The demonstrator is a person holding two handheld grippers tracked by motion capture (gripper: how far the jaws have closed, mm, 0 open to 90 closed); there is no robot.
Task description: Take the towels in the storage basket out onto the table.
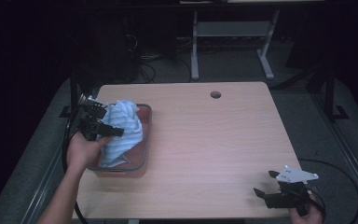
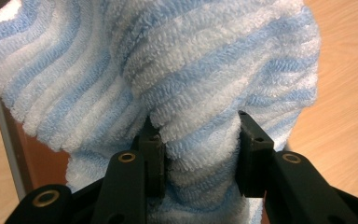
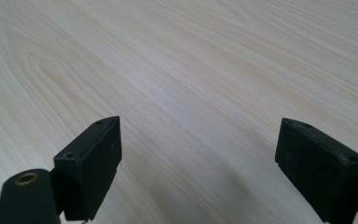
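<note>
Near the counter's (image 1: 205, 140) front right corner, your right gripper (image 1: 266, 183) hovers with jaws spread, gripping nothing. Farther off, by the left edge, your left gripper (image 2: 198, 154) pinches the striped towel (image 1: 121, 130), bunched above the tray (image 1: 145, 140).

Dim room, wooden table (image 1: 214, 140)

Grey floor (image 1: 303, 112) around it; a desk frame (image 1: 233, 32) stands behind, cables (image 1: 144, 65) lie in the dark at its left.

Left tool (image 1: 103, 122) at far left, forearm reaching up from the bottom edge, hand (image 1: 81, 151) wrapped round the grip, jaws closed to a narrow gap. Right tool (image 1: 266, 183) low at near right, level, jaws spread wide.
</note>
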